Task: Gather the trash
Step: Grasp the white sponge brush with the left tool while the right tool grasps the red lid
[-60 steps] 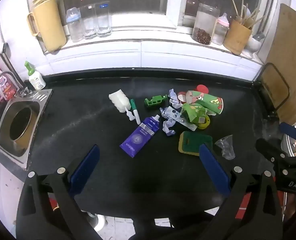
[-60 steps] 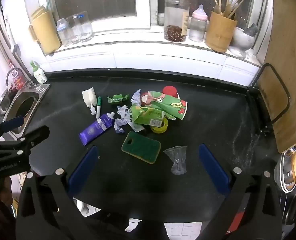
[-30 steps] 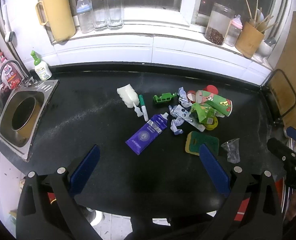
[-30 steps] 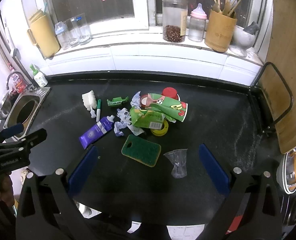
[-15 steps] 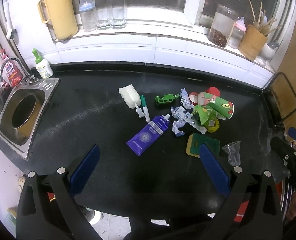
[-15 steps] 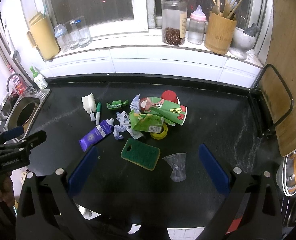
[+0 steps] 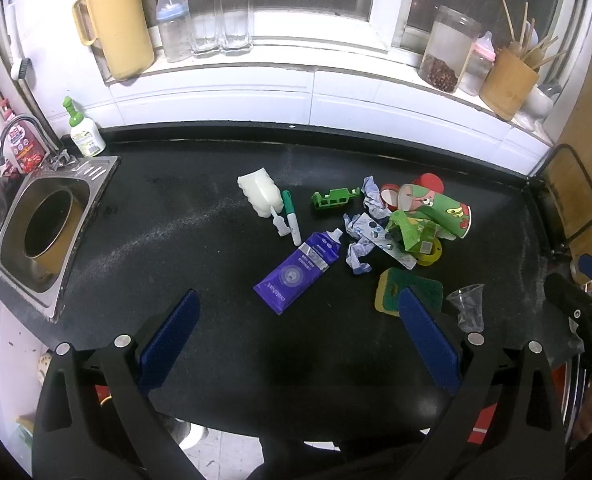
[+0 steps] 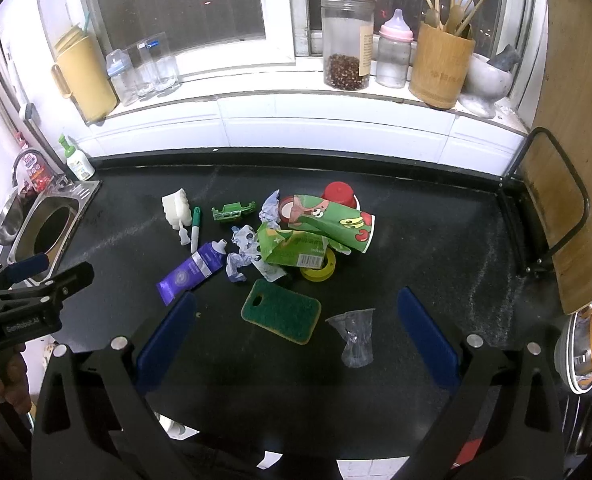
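A litter pile lies mid-counter: a green printed paper cup (image 8: 332, 222), a green carton (image 8: 291, 248), crumpled wrappers (image 8: 239, 258), a yellow tape roll (image 8: 318, 268), a purple tube (image 8: 193, 270), a green sponge (image 8: 281, 310) and a crushed clear plastic cup (image 8: 354, 334). The same purple tube (image 7: 300, 270), sponge (image 7: 410, 288) and clear cup (image 7: 470, 306) show in the left wrist view. My left gripper (image 7: 296, 336) hangs open above the counter's near edge, nothing between its blue pads. My right gripper (image 8: 293, 338) is open too, above the sponge and clear cup.
A white brush (image 7: 261, 196), a green marker (image 7: 291, 216) and a green plastic clip (image 7: 334, 198) lie left of the pile. A steel sink (image 7: 43, 232) is at far left. Jars and a bamboo utensil holder (image 8: 440, 64) line the sill; a wooden board (image 8: 568, 152) stands at right.
Both grippers have risen and drawn back slightly, so the counter shows more widely. The litter has not moved and both grippers stay open.
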A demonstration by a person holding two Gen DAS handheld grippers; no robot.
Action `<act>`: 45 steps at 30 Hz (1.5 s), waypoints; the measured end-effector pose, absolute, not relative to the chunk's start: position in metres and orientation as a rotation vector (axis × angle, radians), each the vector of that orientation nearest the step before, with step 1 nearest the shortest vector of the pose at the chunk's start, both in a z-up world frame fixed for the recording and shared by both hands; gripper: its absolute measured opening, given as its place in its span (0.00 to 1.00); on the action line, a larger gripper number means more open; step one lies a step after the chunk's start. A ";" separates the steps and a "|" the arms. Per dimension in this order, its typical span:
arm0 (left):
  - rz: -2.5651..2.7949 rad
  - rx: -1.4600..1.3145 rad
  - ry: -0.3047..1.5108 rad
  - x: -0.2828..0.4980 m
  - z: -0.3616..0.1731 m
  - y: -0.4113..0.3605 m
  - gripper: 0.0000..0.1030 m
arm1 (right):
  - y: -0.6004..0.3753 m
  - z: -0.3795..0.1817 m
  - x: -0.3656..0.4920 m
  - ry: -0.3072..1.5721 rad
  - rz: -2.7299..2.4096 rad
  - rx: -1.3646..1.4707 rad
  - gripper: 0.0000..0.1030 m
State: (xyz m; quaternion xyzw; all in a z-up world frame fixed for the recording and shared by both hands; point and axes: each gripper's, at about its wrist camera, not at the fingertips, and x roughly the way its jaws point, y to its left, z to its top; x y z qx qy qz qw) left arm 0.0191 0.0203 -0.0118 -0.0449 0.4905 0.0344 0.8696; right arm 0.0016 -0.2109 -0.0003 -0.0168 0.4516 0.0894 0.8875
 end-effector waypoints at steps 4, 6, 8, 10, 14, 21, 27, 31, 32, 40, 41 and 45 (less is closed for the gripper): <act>0.073 -0.093 1.032 0.024 -0.014 0.021 0.94 | -0.211 -0.001 0.003 0.941 0.185 -0.034 0.95; 0.075 -0.095 1.037 0.027 -0.017 0.022 0.94 | -0.211 -0.002 0.004 0.943 0.185 -0.034 0.95; 0.078 -0.095 1.044 0.031 -0.019 0.024 0.94 | -0.212 -0.004 0.010 0.953 0.185 -0.032 0.95; 0.089 -0.097 1.053 0.037 -0.024 0.027 0.94 | -0.213 -0.006 0.015 0.959 0.183 -0.033 0.95; 0.115 -0.101 1.076 0.052 -0.039 0.036 0.94 | -0.218 -0.014 0.030 0.970 0.181 -0.032 0.95; 0.157 -0.144 1.133 0.105 -0.087 0.060 0.94 | -0.228 -0.040 0.076 0.990 0.178 -0.029 0.95; 0.189 -0.147 1.160 0.162 -0.129 0.076 0.93 | -0.238 -0.070 0.146 1.019 0.156 -0.011 0.95; 0.190 -0.157 1.172 0.196 -0.152 0.084 0.93 | -0.243 -0.099 0.202 1.068 0.109 -0.014 0.94; 0.194 -0.170 1.180 0.205 -0.158 0.087 0.93 | -0.244 -0.106 0.214 1.086 0.103 -0.012 0.93; 0.231 -0.183 1.231 0.252 -0.196 0.102 0.93 | -0.244 -0.171 0.289 1.231 0.060 -0.051 0.91; 0.237 -0.183 1.236 0.255 -0.200 0.103 0.92 | -0.243 -0.176 0.292 1.242 0.058 -0.053 0.89; 0.231 -0.234 1.267 0.263 -0.215 0.112 0.78 | -0.242 -0.193 0.305 1.284 0.071 -0.038 0.83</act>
